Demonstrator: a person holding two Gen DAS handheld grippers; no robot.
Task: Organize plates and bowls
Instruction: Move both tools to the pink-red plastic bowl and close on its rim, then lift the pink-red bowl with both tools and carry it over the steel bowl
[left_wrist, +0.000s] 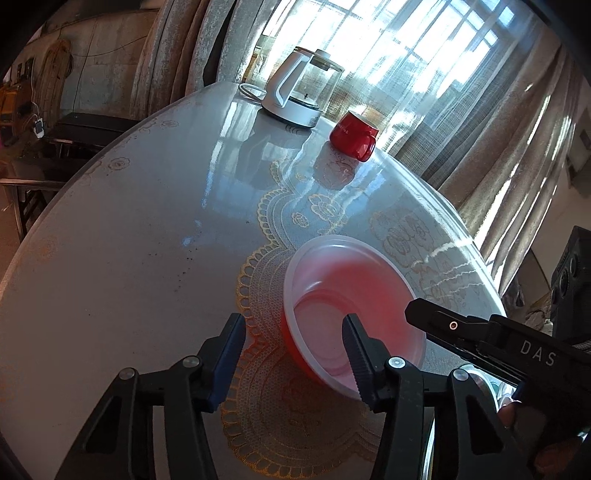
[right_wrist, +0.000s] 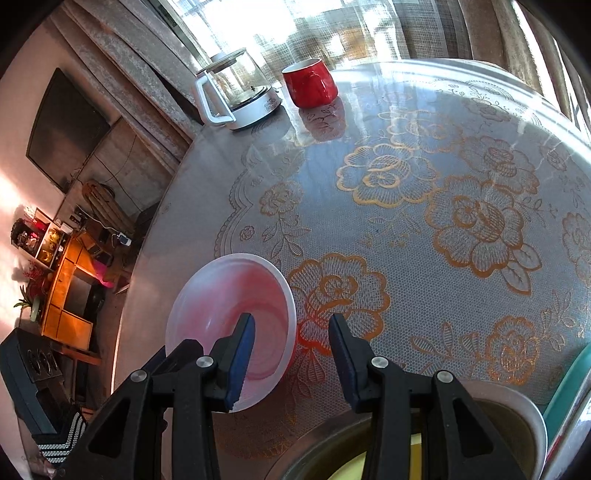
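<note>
A red plastic bowl with a pale inside (left_wrist: 354, 314) sits on the lace-covered round table (left_wrist: 129, 258). My left gripper (left_wrist: 293, 360) is open; its right finger is over the bowl's inside, its left finger outside the near rim. My right gripper (right_wrist: 291, 354) is open above the bowl's (right_wrist: 229, 325) right rim, its left finger over the inside. The right gripper also shows in the left wrist view (left_wrist: 480, 339), at the bowl's right edge. A white bowl (right_wrist: 517, 424), a metal dish (right_wrist: 325, 454) and a teal rim (right_wrist: 569, 384) lie near the bottom edge.
A glass kettle with a white handle (left_wrist: 299, 88) and a red mug (left_wrist: 354, 134) stand at the table's far edge by the curtained window. The table edge curves close on the left. A black speaker (left_wrist: 572, 280) stands off the table at right.
</note>
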